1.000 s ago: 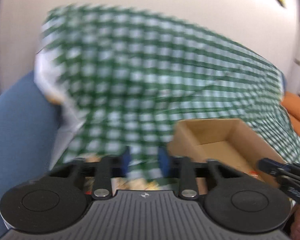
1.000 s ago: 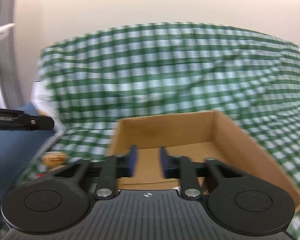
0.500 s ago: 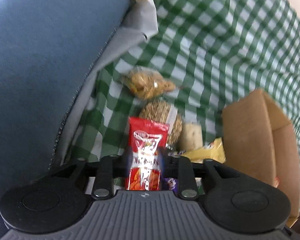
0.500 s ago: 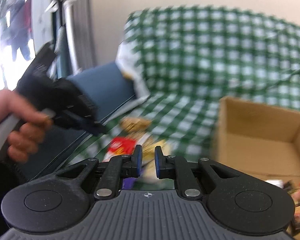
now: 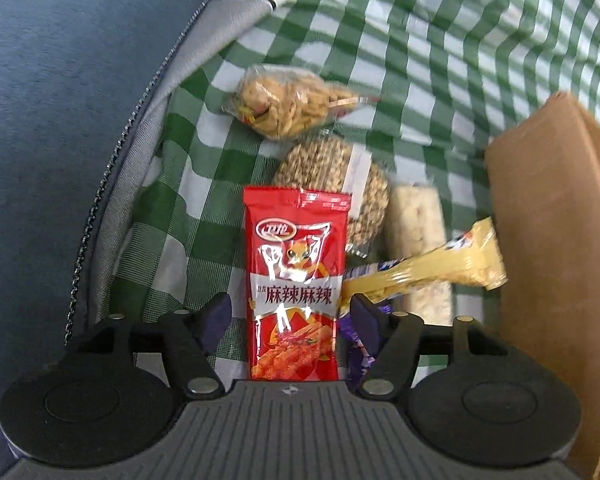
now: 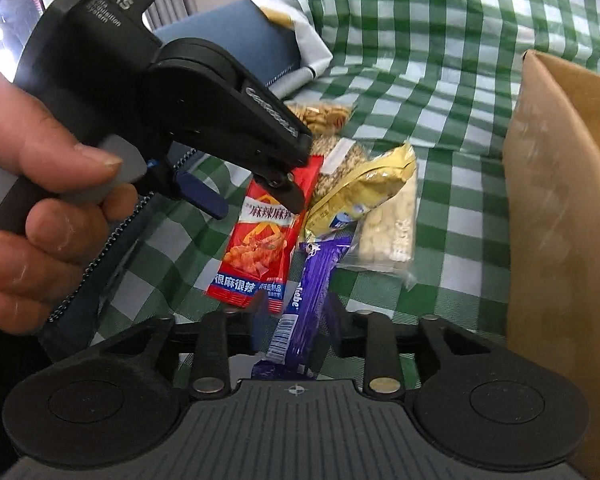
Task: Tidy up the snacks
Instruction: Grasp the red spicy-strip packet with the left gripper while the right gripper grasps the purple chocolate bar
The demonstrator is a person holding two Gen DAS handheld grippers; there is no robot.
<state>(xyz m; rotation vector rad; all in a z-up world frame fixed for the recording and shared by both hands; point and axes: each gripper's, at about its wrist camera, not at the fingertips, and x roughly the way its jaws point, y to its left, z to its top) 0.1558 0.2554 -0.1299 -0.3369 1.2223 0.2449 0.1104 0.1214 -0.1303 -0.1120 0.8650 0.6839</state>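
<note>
Snacks lie heaped on the green checked cloth (image 5: 440,60) beside the cardboard box (image 5: 556,240). My left claw (image 5: 290,322), jaws just widening, straddles the red packet (image 5: 296,280) untouched; my right claw (image 6: 296,322), just parting, straddles the purple bar (image 6: 312,284).

The left gripper (image 6: 256,196) is showing as a matte black housing with round pivot discs, white lettering reading "DAS" on its flat top and raised script along one arm, and dark blue pads on its jaws. A grey trigger is sitting under the person's bare left hand (image 6: 40,200). The right gripper (image 6: 296,320) is showing a ribbed grey deck, black linkage arms and silver rivets.
</note>
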